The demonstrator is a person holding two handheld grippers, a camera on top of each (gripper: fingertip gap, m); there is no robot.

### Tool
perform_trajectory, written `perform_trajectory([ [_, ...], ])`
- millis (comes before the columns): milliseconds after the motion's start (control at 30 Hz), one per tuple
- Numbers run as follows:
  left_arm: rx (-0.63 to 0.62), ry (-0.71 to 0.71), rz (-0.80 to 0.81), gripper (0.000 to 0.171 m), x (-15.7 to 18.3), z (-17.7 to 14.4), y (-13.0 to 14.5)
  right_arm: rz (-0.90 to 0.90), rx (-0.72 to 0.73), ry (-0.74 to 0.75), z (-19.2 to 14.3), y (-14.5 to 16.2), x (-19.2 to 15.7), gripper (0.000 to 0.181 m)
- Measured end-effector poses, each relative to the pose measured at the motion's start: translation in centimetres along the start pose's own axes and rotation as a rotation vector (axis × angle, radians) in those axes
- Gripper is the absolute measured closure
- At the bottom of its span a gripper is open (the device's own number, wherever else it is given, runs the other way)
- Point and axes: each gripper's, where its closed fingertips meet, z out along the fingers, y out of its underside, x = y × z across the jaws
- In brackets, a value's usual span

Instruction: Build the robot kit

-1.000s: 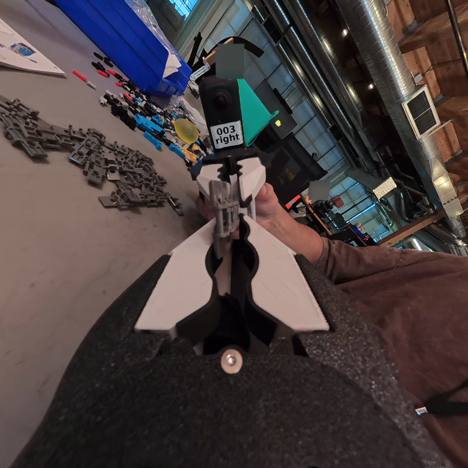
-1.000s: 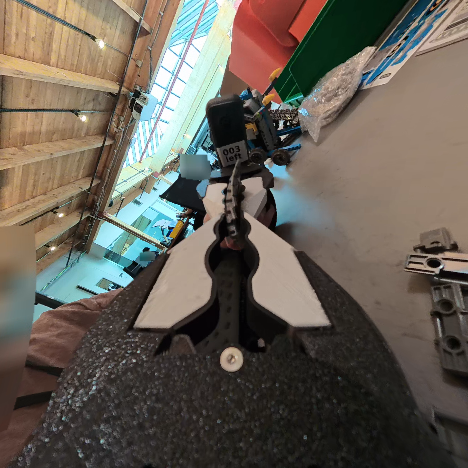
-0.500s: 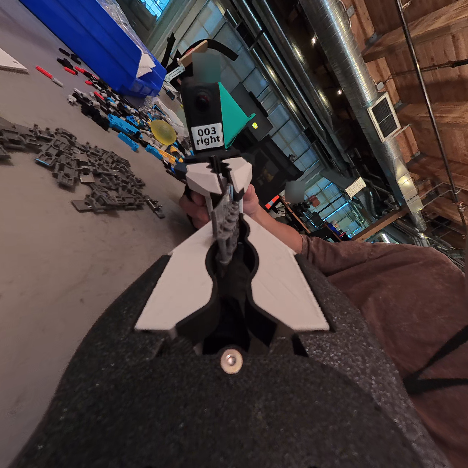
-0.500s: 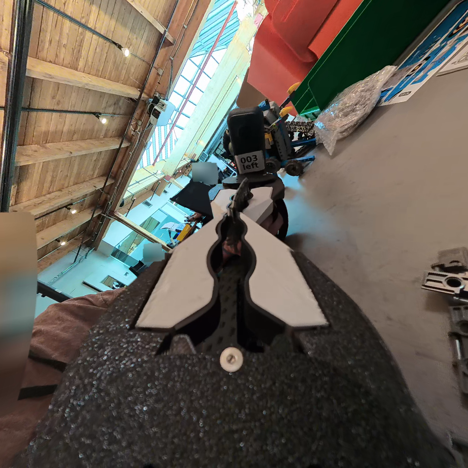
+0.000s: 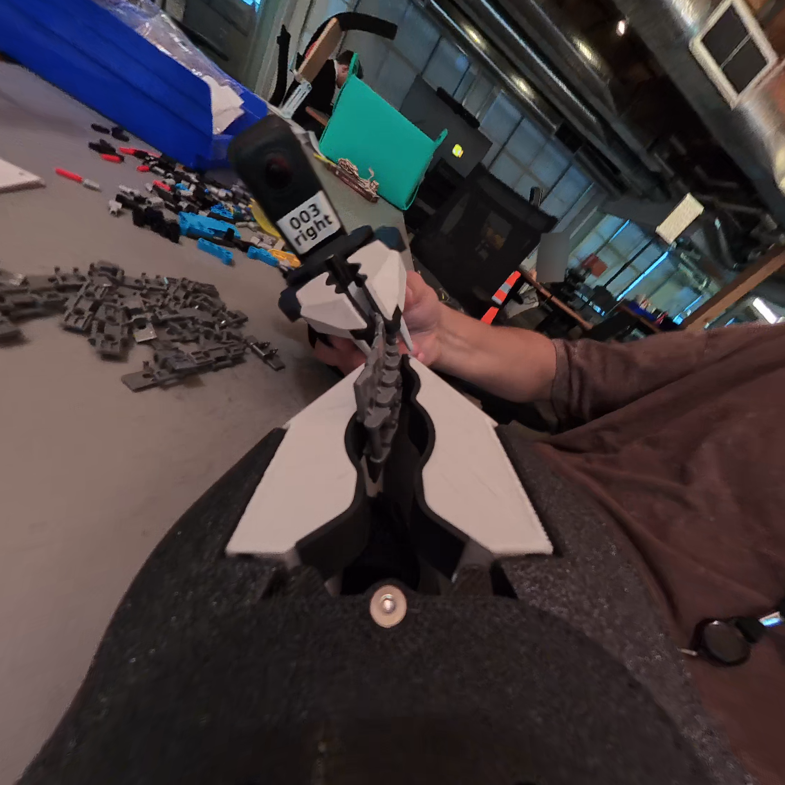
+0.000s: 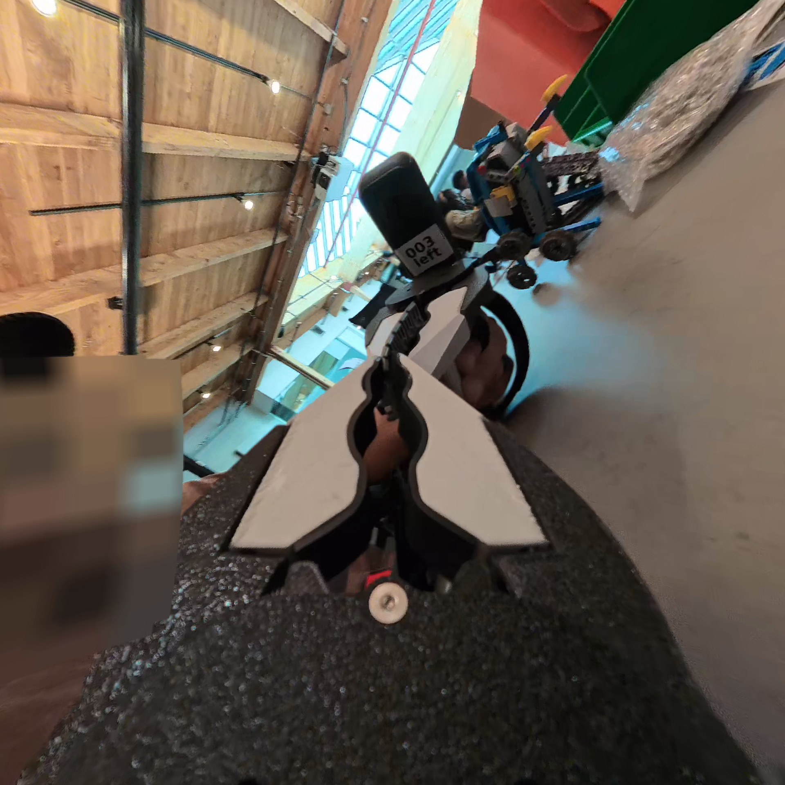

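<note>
left tongs (image 5: 384, 382): clenched on grey brick strip (image 5: 378, 399)
right tongs (image 6: 388, 369): clenched on the strip's other end
counter (image 5: 85, 446): loose grey parts (image 5: 140, 310)

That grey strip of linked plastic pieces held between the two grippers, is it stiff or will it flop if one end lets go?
The grey linked strip looks jointed, so it would probably sag or swing. The left gripper and right gripper each pinch an end, which seems to keep it straight. Small and plastic, it is likely light.
</note>
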Motion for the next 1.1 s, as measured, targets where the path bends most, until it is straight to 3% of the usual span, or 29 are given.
perform_trajectory([
  [133,-0.001,0.012,-0.009,0.163,0.3,-0.3,0.1,0.002,0.001,-0.007,0.3,0.1,-0.2,0.179],
  [233,0.057,0.066,-0.066,0.164,0.2,-0.9,-0.6,-0.212,0.027,0.114,0.9,-0.6,-0.2,0.177],
  [300,0.07,0.068,-0.045,0.164,0.4,-1.0,-0.7,-0.287,0.095,0.1,0.7,-1.7,-1.7,0.148],
  [433,0.127,0.07,-0.021,0.164,0.7,-1.4,-1.5,-0.356,0.004,0.237,0.6,-0.2,0.0,0.144],
  [667,0.228,0.103,-0.038,0.164,1.2,-2.2,-3.0,-0.457,-0.036,0.25,1.7,0.6,-0.4,0.176],
  [967,0.238,0.155,-0.036,0.163,2.1,-1.9,-3.0,-0.535,-0.063,0.205,2.0,1.1,-1.2,0.179],
  [1100,0.226,0.12,-0.054,0.158,1.3,-1.8,-2.9,-0.533,-0.082,0.266,1.6,0.9,-0.3,0.179],
])
